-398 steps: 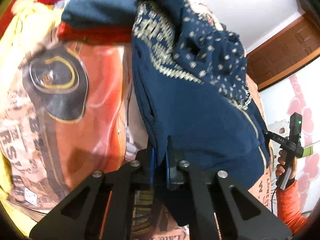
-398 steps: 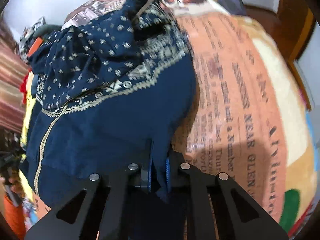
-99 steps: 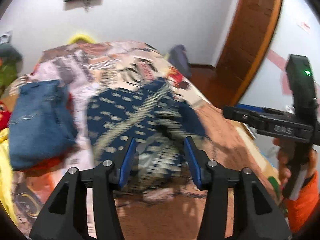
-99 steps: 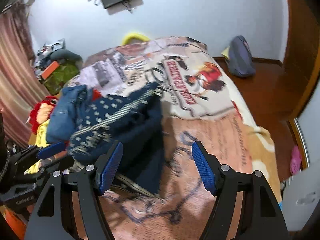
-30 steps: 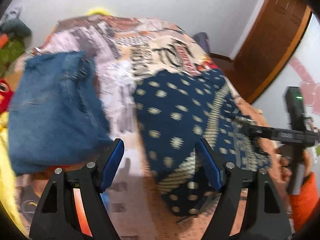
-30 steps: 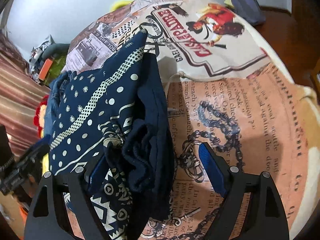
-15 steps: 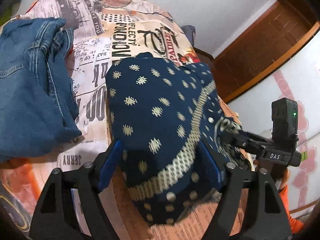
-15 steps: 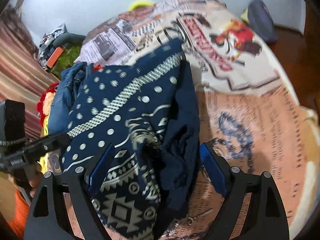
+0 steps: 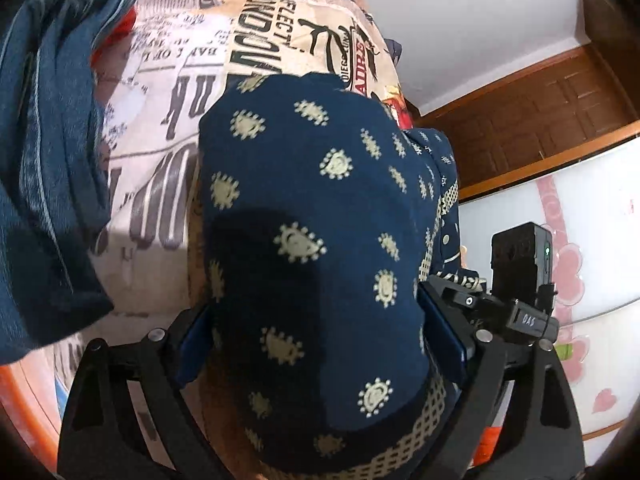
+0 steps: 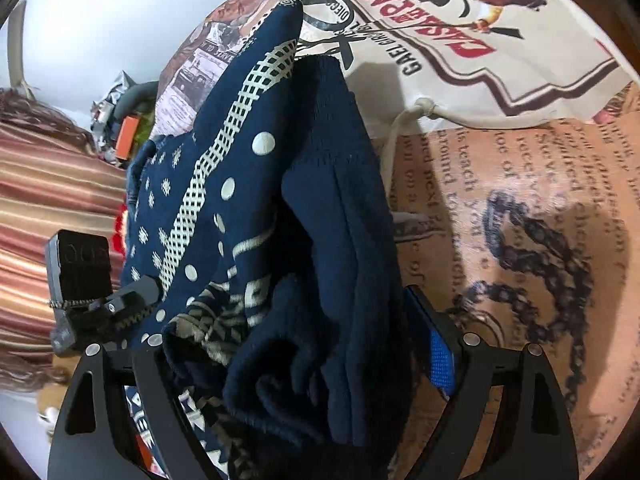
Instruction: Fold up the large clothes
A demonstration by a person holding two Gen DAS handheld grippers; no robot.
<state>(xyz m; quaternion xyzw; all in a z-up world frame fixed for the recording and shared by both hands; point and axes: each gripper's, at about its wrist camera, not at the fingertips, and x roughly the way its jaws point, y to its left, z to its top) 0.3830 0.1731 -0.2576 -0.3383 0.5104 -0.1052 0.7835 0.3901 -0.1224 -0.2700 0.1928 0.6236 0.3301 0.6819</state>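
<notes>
Both grippers drop wide over the folded bundle.

The left gripper [image 9: 320,340] has just been opening, its jaws now apart and straddling the navy garment [image 9: 316,240] on the bed [image 9: 168,128]; the right gripper [image 10: 292,360] has opened too, jaws apart over the same bundle. A second ago both hung higher, so this reads as a grab to move the finished fold. Count: one navy garment, one denim pile [image 9: 44,160] far left, two grippers.
</notes>
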